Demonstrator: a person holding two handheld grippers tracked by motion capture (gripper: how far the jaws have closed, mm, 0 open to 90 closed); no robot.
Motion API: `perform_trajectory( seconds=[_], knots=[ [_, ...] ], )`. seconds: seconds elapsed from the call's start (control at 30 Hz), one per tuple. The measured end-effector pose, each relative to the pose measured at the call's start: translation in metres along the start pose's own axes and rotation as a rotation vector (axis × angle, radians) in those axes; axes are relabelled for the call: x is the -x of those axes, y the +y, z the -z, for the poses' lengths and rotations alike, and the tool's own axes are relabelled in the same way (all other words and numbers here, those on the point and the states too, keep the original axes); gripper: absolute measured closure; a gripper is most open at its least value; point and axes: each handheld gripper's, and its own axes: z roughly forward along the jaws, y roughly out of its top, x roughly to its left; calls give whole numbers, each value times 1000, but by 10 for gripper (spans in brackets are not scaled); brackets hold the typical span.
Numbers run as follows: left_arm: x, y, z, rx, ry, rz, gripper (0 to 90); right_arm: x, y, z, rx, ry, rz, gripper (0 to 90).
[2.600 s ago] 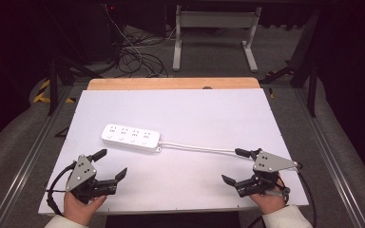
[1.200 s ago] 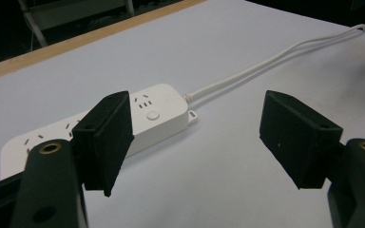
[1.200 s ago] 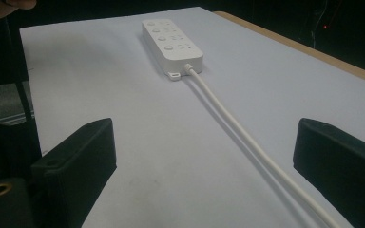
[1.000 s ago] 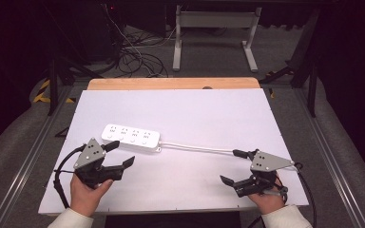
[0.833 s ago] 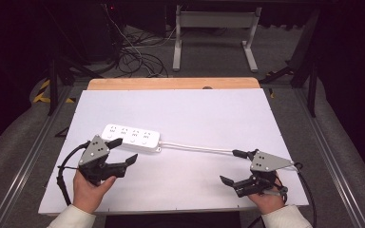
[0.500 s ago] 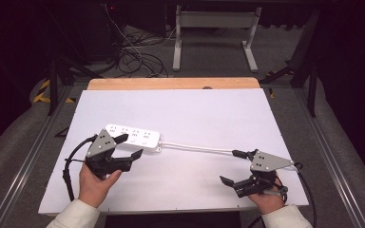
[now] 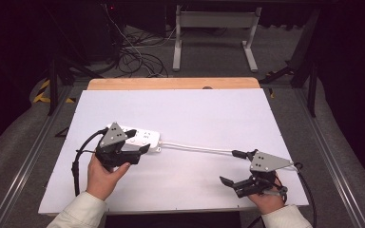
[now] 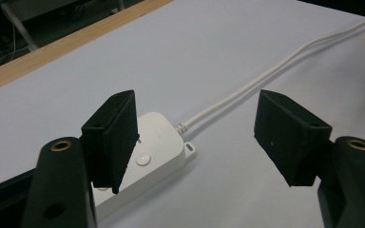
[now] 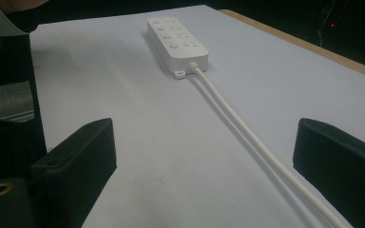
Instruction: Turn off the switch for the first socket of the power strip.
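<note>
A white power strip (image 7: 146, 137) lies left of centre on the white table (image 7: 195, 114). Its white cable (image 7: 197, 148) runs right toward my right gripper (image 7: 233, 167). My left gripper (image 7: 140, 141) hovers open over the strip's left half and hides part of it. In the left gripper view the strip's cable end (image 8: 159, 142) sits under the left jaw, and the cable (image 8: 266, 78) leads off between the two jaws of the left gripper (image 8: 197, 135). In the right gripper view the right gripper (image 9: 204, 161) is open with the cable (image 9: 240, 121) lying on the table between its jaws, and the strip (image 9: 177, 40) is farther off.
A wooden strip (image 7: 171, 83) edges the table's far side. Metal rails (image 7: 328, 147) run along both sides of the table. Beyond the far edge, tangled cables (image 7: 133, 57) and a metal stand (image 7: 214, 33) sit on the floor.
My left gripper has moved forward and to the right from the near left of the table until it is over the power strip. The right gripper, strip and cable have stayed put.
</note>
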Motion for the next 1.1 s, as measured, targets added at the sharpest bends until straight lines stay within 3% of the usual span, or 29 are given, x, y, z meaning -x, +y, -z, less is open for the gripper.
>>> perform_trajectory(
  seconds=[0.27,0.5,0.67,0.8,0.87,1.0,1.1],
  knots=[
    [-1,5,-6,-31,-11,-10,332,0,0,0,1,1,3,77],
    [-7,13,-9,-87,-44,-8,555,0,0,0,0,1,4,77],
    [-9,21,-16,-153,-54,-35,707,0,0,0,-2,2,6,77],
    [-12,25,-20,-203,-57,-37,773,0,0,0,-2,0,6,76],
    [-14,27,-26,-244,-39,-38,810,0,0,0,-2,0,5,76],
    [-17,28,-35,-296,-53,-32,895,0,0,-1,-3,1,6,76],
    [-21,29,-43,-343,-59,-25,896,0,0,-1,-3,1,5,76]
  ],
)
